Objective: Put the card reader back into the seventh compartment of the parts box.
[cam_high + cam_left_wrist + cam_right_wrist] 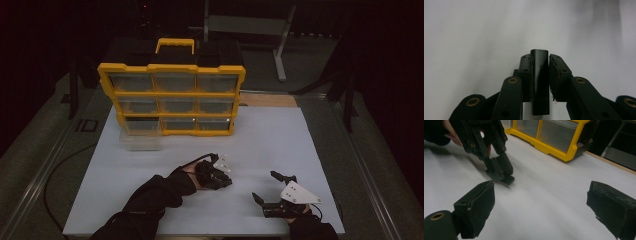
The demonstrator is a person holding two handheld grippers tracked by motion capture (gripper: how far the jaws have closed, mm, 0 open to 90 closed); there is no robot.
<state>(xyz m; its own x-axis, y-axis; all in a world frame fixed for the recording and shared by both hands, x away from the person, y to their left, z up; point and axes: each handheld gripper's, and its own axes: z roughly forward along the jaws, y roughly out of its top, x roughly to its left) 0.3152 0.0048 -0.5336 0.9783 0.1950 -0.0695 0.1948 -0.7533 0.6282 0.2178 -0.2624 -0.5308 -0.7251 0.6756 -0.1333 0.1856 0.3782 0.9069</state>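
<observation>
L gripper [539, 75] clamped on small black block [539, 82], clear in its own view; R gripper [541, 207] wide open, empty.

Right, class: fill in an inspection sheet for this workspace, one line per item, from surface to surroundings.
Surface: white board, mostly bare.
Job's things: small black block clamped upright in left gripper, low over the board.
Clutter: yellow-framed organiser with clear drawers at the back; one clear drawer pulled out before it.
Grippers: left shut on block; right gripper open, nothing between its jaws.
Cables: dark cable at left edge.
Surroundings: dark; grey metal stand behind.
</observation>
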